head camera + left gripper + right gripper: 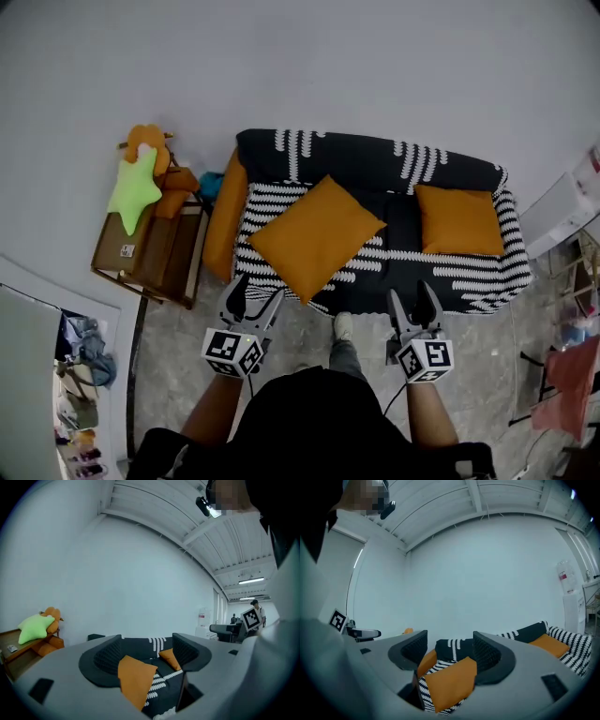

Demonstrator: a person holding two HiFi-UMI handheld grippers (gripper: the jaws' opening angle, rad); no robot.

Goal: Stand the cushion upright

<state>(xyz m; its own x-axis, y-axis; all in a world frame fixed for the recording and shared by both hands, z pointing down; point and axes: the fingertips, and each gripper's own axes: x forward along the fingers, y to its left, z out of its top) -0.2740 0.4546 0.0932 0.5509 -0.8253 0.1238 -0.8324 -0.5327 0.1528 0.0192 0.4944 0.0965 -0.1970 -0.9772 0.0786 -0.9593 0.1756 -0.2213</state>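
A large orange cushion (315,236) lies flat and turned like a diamond on the seat of a black-and-white striped sofa (394,161). I see it again beyond the jaws in the left gripper view (133,679) and the right gripper view (450,681). A second orange cushion (458,220) leans against the backrest at the right. My left gripper (251,298) is open just in front of the sofa's front edge, near the big cushion's lower corner. My right gripper (415,302) is open too, at the sofa's front edge right of that cushion. Neither holds anything.
A wooden side table (150,246) left of the sofa carries a green star plush (133,189) and an orange plush (146,141). An orange bolster (225,225) lines the sofa's left arm. Shelving and a red cloth (568,375) stand at the right. My shoe (344,325) is near the sofa.
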